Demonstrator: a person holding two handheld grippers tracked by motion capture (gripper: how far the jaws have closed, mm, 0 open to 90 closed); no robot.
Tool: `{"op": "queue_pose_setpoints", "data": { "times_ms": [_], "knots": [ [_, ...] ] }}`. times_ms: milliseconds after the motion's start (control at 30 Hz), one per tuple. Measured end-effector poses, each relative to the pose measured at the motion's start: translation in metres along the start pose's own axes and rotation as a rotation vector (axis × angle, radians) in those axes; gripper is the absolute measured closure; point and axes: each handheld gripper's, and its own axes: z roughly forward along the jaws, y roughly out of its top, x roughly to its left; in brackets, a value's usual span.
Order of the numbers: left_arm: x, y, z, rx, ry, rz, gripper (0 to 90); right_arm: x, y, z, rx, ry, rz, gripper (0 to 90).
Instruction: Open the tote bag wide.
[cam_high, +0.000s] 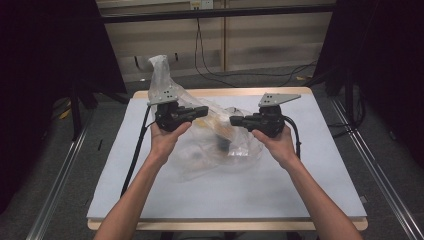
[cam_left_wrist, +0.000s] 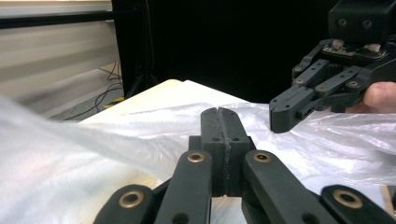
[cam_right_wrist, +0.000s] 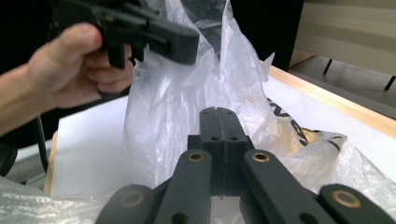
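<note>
Clear plastic bag (cam_high: 215, 140) lies between my left gripper (cam_high: 204, 110) and right gripper (cam_high: 234, 120), jaws pressed together (holding nothing), probably ready to flatten it.

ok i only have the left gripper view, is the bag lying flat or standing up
observer: Mostly flat on the table, but the high view shows one end of the bag standing up behind the left gripper.
operator: anything in it
observer: Yes. The right gripper view shows something yellowish with black marks inside it. I can't tell what it is.
operator: does my other one hold it
observer: It doesn't look so. The right gripper is shut, and no film shows between its jaws.
</note>
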Motion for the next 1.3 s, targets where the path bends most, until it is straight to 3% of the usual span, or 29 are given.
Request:
{"op": "queue_pose_setpoints", "data": {
  "times_ms": [300,367,533,667,900,933,1100,1167,1200,1267,1300],
  "knots": [
    [0.012,-0.013,0.019,0.052,0.016,-0.031,90.0,-0.012,-0.006,0.003,0.026,-0.061,-0.006,90.0],
    [0.013,-0.017,0.023,0.063,0.009,-0.032,90.0,-0.015,-0.012,0.003,0.019,-0.07,0.009,90.0],
    [0.014,-0.024,0.034,0.118,0.01,-0.025,90.0,-0.022,-0.019,0.009,0.057,-0.099,0.011,90.0],
    [0.016,-0.03,0.038,0.144,0.019,-0.021,90.0,-0.028,-0.025,0.013,0.058,-0.099,0.034,90.0],
    [0.014,-0.044,0.037,0.184,-0.022,-0.028,90.0,-0.029,-0.039,0.02,0.099,-0.095,0.037,90.0],
    [0.013,-0.048,0.035,0.205,-0.022,-0.012,90.0,-0.029,-0.042,0.019,0.099,-0.092,0.046,90.0],
    [0.015,-0.06,0.034,0.226,-0.012,-0.011,90.0,-0.028,-0.05,0.018,0.111,-0.084,0.051,90.0],
    [0.016,-0.067,0.035,0.234,-0.011,-0.049,90.0,-0.029,-0.055,0.018,0.125,-0.079,0.054,90.0],
    [0.02,-0.071,0.037,0.252,-0.024,-0.008,90.0,-0.029,-0.057,0.018,0.133,-0.082,0.055,90.0],
    [0.019,-0.079,0.042,0.279,-0.022,-0.024,90.0,-0.031,-0.063,0.02,0.153,-0.084,0.058,90.0],
    [0.017,-0.084,0.044,0.29,-0.012,-0.062,90.0,-0.032,-0.067,0.022,0.162,-0.087,0.062,90.0]
  ]
}}
